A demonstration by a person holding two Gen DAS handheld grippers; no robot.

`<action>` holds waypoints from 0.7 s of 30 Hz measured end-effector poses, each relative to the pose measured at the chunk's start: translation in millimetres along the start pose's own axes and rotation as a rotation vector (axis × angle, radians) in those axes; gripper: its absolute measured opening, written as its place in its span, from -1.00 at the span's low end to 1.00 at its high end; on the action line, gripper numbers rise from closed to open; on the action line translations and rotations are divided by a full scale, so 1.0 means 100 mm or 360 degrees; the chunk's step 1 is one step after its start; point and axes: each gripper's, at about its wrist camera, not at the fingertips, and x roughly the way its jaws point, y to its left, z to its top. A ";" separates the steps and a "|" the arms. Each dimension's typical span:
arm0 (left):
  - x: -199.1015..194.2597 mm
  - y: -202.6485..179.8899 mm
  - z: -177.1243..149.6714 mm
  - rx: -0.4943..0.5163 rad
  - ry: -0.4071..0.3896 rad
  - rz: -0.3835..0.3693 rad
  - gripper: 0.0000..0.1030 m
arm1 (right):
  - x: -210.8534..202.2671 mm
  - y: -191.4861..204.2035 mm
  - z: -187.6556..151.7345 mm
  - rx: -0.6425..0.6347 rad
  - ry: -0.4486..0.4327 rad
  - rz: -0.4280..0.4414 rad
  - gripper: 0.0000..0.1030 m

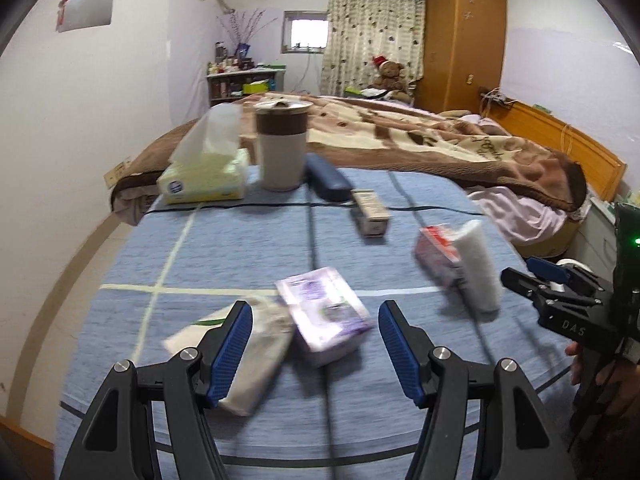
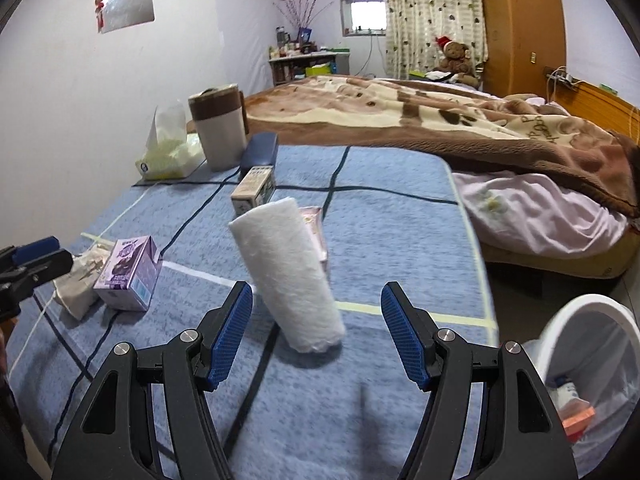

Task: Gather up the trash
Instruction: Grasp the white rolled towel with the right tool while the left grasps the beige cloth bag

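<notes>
A purple carton (image 1: 326, 314) lies on the blue checked table cloth (image 1: 240, 248), just ahead of my open left gripper (image 1: 316, 344). A crumpled white wrapper (image 1: 256, 356) lies by its left finger. The carton (image 2: 130, 274) and wrapper (image 2: 78, 280) also show at the left of the right wrist view. My open right gripper (image 2: 316, 328) is just short of a leaning white paper roll (image 2: 288, 272). A pink packet (image 2: 316, 232) lies behind the roll. The right gripper (image 1: 552, 284) shows at the right edge of the left wrist view, jaws unclear there.
A white bin (image 2: 580, 364) with a liner and some trash stands right of the table. At the back of the table are a tissue pack (image 1: 204, 176), a brown-and-white canister (image 1: 282, 146), a dark blue case (image 1: 328, 178) and a small box (image 1: 370, 210). A bed (image 2: 440, 128) lies beyond.
</notes>
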 end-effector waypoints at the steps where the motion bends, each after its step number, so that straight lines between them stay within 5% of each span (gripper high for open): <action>1: 0.01 0.05 0.00 0.0000 0.0009 0.0015 0.27 | 0.03 0.02 0.00 -0.0008 0.0010 0.0006 0.34; 10: 0.14 0.47 -0.06 0.0049 0.0078 0.0118 0.30 | 0.14 0.13 0.07 -0.0047 0.0044 0.0005 0.46; 21: 0.42 0.57 -0.15 0.0097 0.0221 -0.0031 0.33 | 0.26 0.20 0.08 -0.0075 0.0098 -0.0015 0.46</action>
